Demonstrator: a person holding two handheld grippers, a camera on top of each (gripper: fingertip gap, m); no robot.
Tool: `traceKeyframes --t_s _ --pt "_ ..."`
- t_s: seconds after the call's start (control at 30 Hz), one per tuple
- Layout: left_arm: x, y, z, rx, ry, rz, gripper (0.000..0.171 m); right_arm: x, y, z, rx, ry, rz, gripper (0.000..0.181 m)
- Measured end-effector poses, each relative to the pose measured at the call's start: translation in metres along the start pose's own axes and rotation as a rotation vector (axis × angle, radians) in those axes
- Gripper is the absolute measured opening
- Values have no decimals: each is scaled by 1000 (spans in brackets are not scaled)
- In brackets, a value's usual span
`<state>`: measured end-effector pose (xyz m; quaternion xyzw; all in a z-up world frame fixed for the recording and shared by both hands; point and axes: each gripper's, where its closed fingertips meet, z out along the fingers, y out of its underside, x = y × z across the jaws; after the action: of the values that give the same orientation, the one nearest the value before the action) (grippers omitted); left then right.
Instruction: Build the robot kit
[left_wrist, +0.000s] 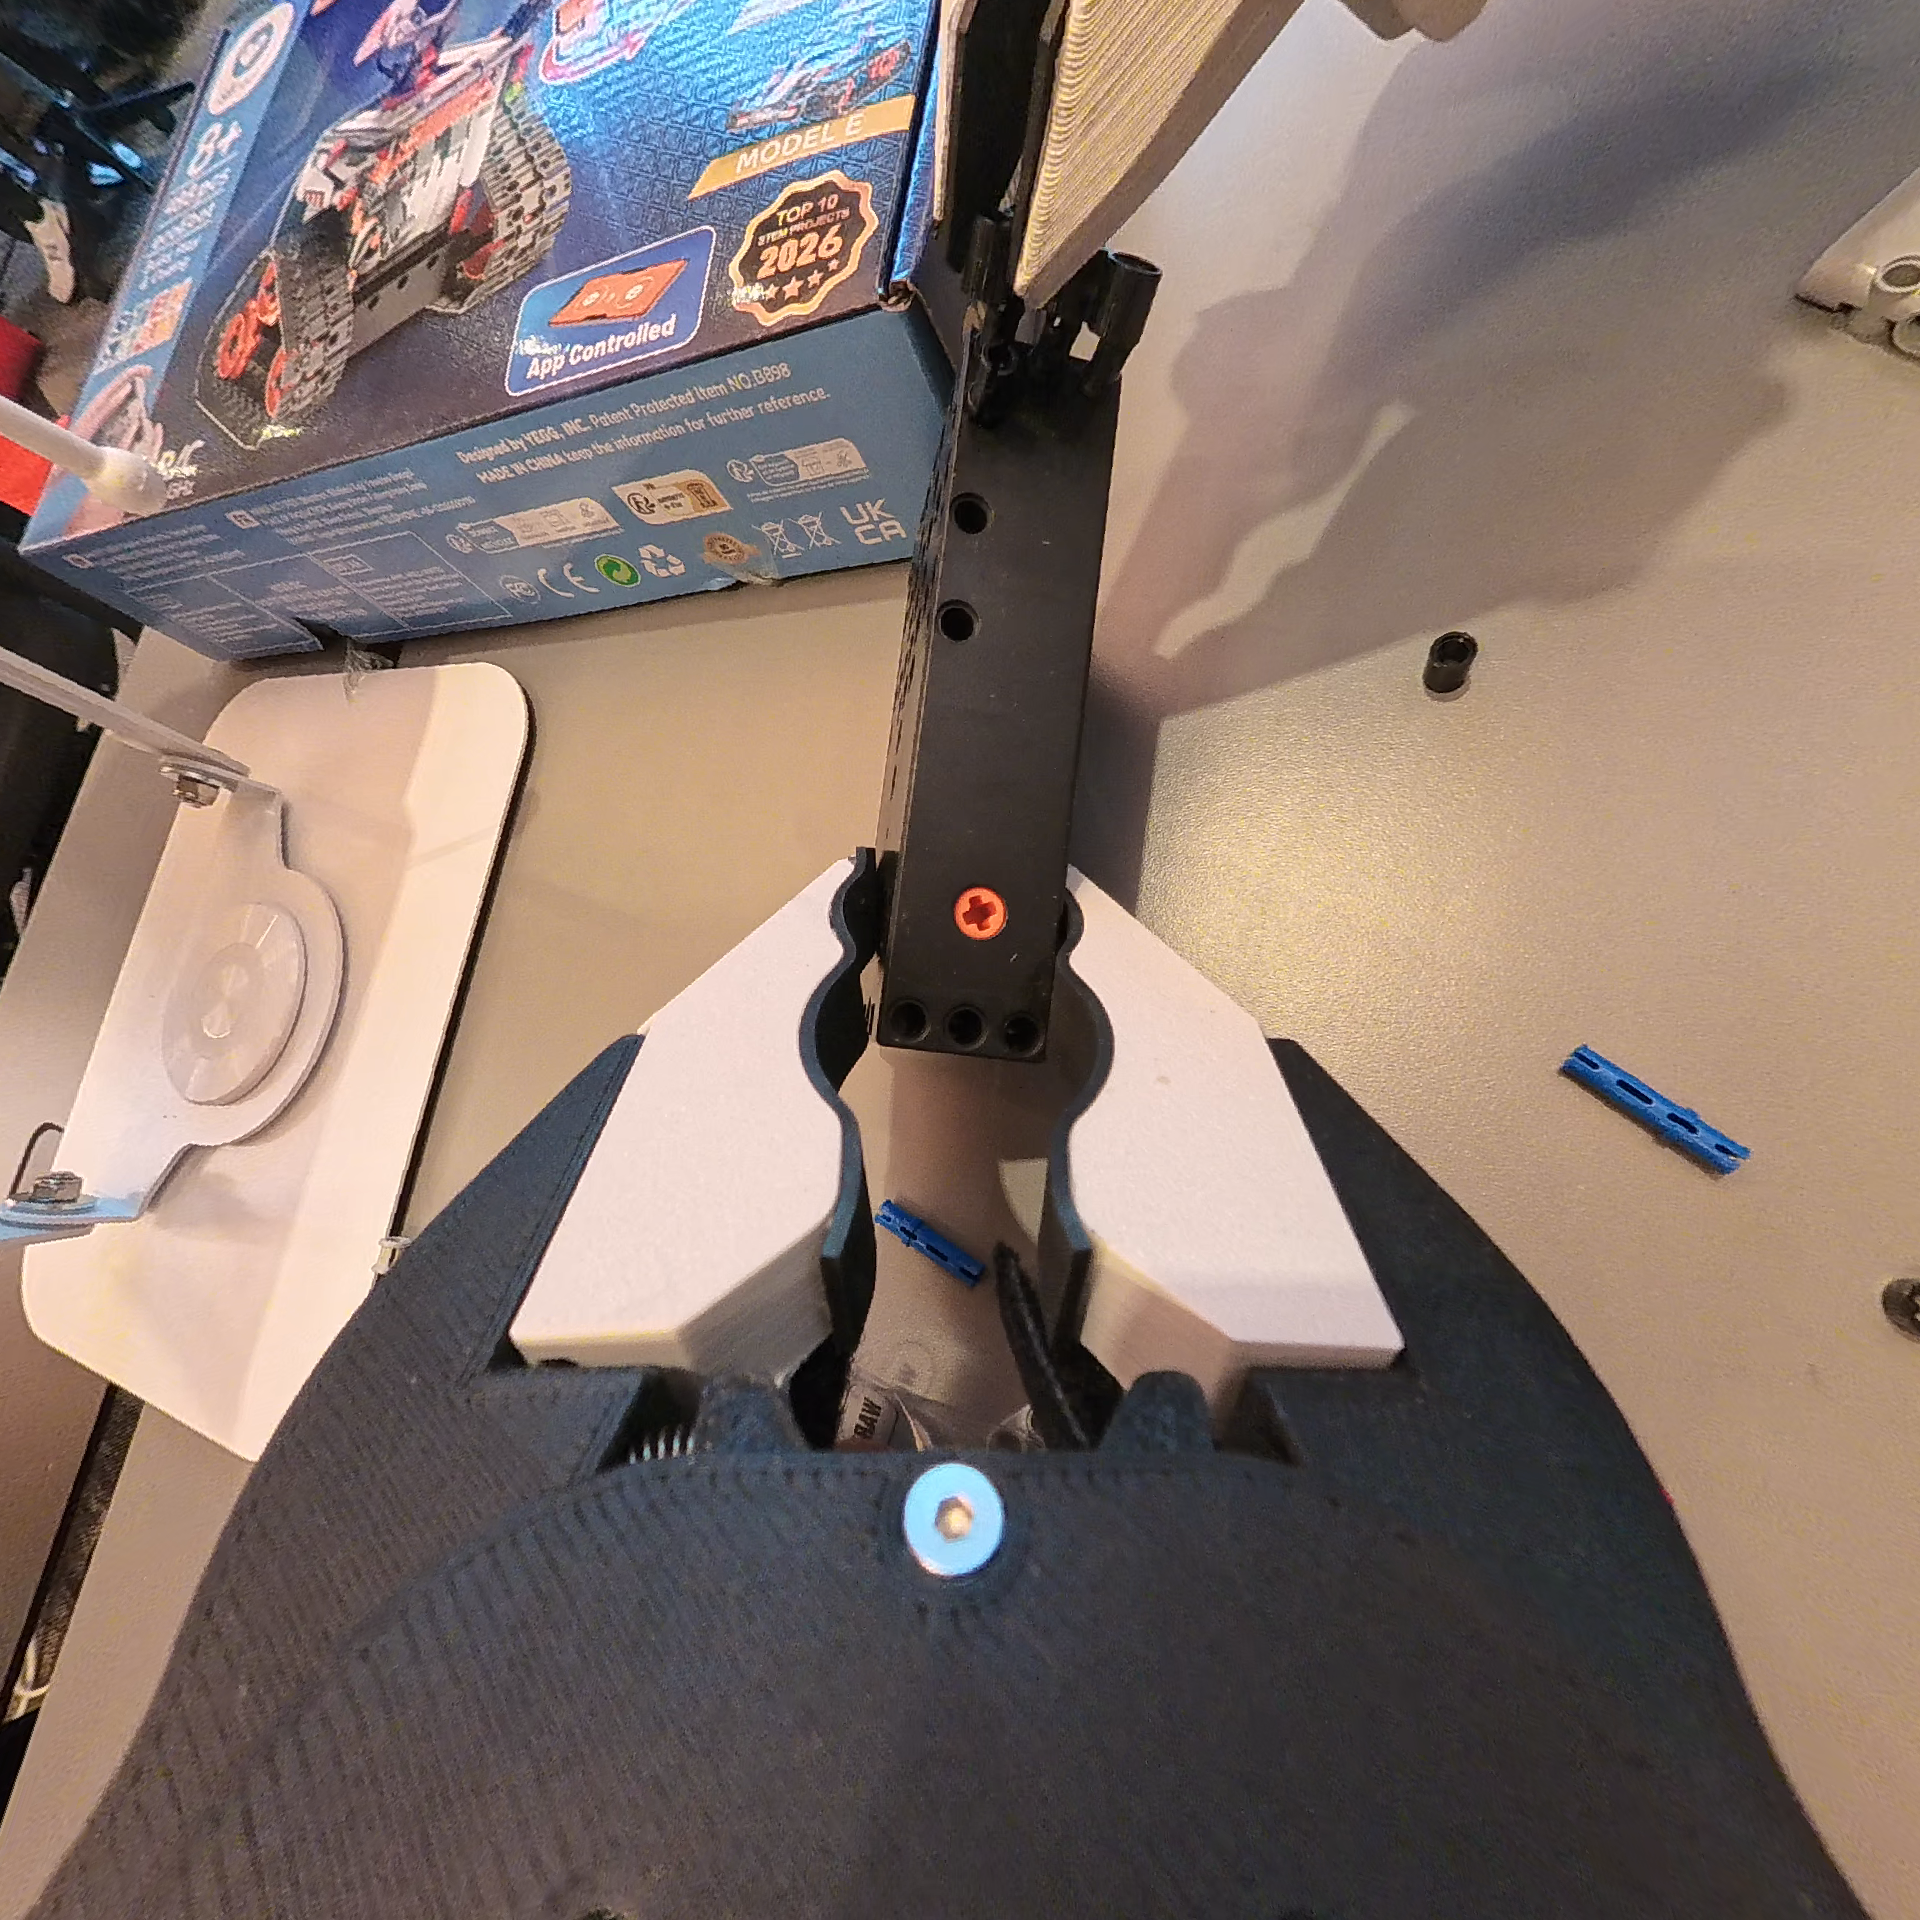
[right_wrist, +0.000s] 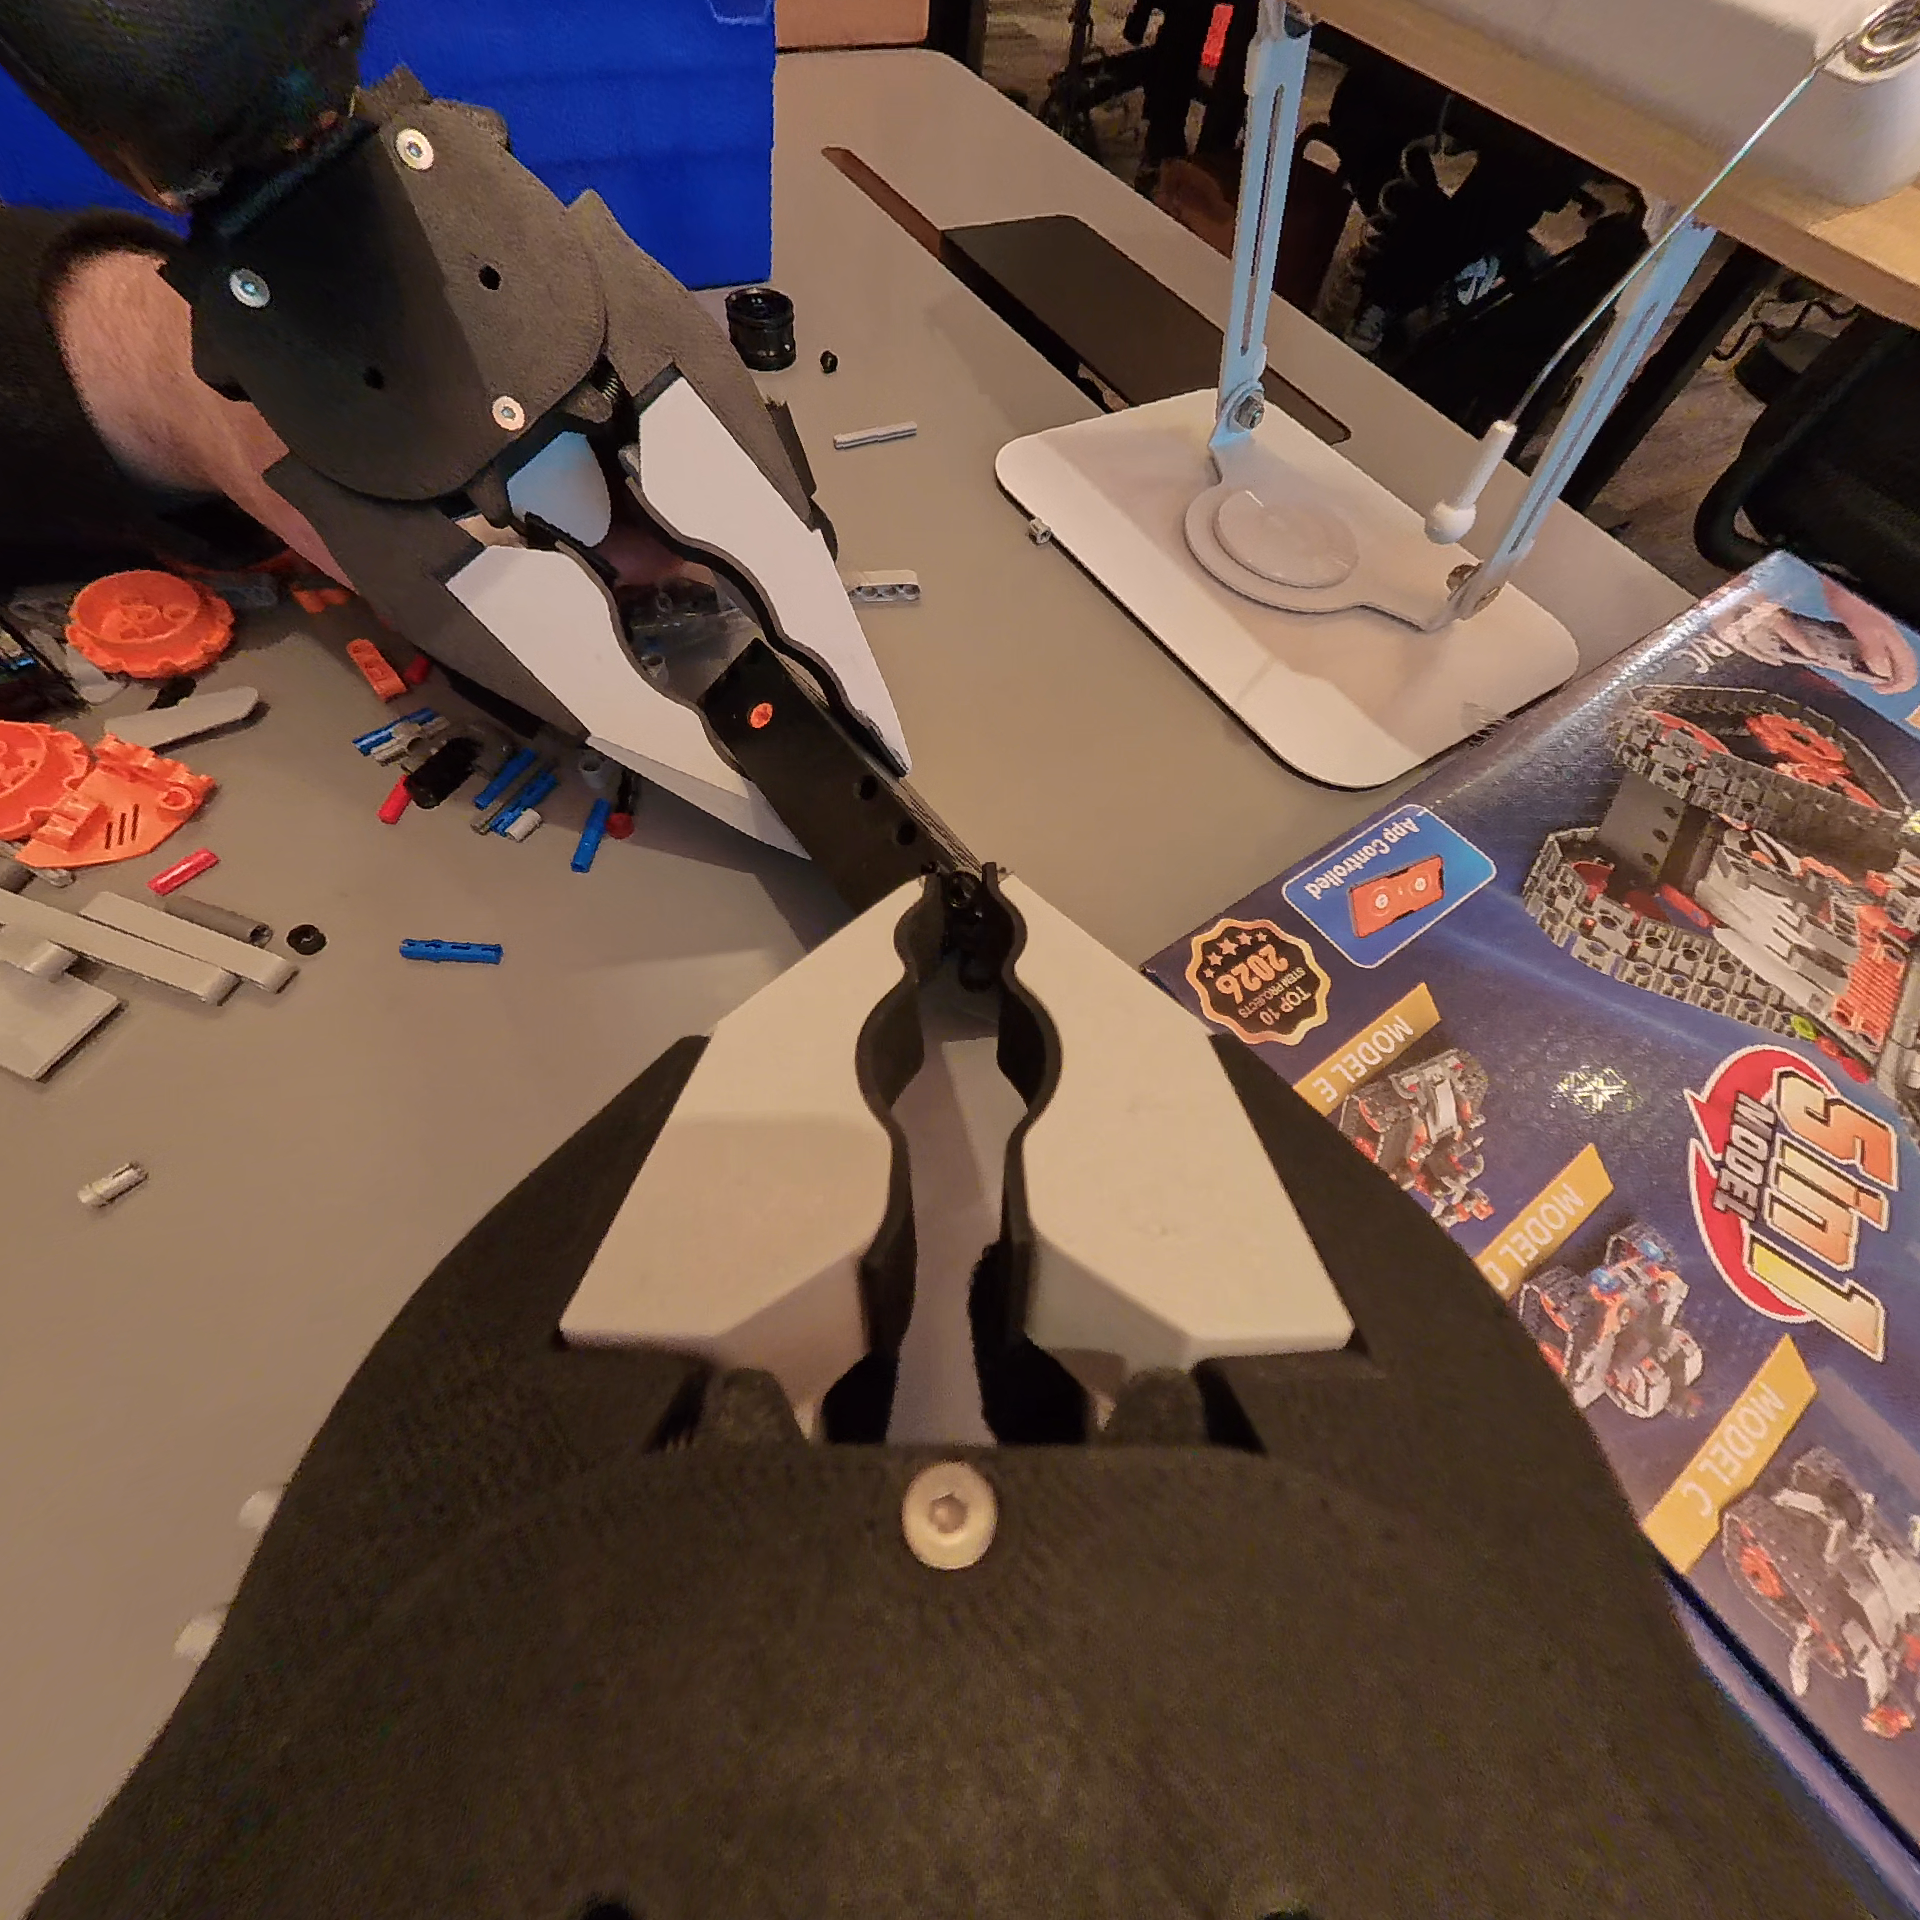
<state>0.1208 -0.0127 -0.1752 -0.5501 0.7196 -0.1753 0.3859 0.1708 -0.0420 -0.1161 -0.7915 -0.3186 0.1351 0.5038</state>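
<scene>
Right now both grippers are on one long black motor block (left_wrist: 987, 727), a building-kit piece with an orange cross-shaped axle socket (left_wrist: 981, 914) on its upper face. In the left wrist view, the left gripper (left_wrist: 966, 925) pinches the near end of the block at centre frame; its two white fingers (left_wrist: 727, 1122) press the block's sides, and the end with three round holes pokes back between the jaws. The block runs up the frame to black pins (left_wrist: 1049, 312) at its far end, where the right gripper's pale finger (left_wrist: 1101, 135) comes in from the top. In the right wrist view, the right gripper (right_wrist: 961, 914) is nearly pressed together at centre frame, nipping that black pin cluster (right_wrist: 966, 925) right at the fingertips, with the block stretching away to the upper left into the left gripper (right_wrist: 821, 727). A grey table (right_wrist: 312, 1195) lies below. A blue toy-kit box (right_wrist: 1621, 1091) fills the right of that view, and a white lamp base (right_wrist: 1288, 582) sits at upper right. Loose orange, blue, red and grey kit parts (right_wrist: 447, 769) are scattered at left. A blue pin (left_wrist: 1657, 1122) lies at the right of the left wrist view, well apart from the block.
</scene>
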Motion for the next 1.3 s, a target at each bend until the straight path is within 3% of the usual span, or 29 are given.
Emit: traceKeyframes --t_s 0.7,1.3 --pt "0 0 0 -1 0 -2 28 3 -3 -10 -2 24 -47 5" --pt "0 0 0 -2 -2 0 28 1 10 -3 -104 61 -190 5"
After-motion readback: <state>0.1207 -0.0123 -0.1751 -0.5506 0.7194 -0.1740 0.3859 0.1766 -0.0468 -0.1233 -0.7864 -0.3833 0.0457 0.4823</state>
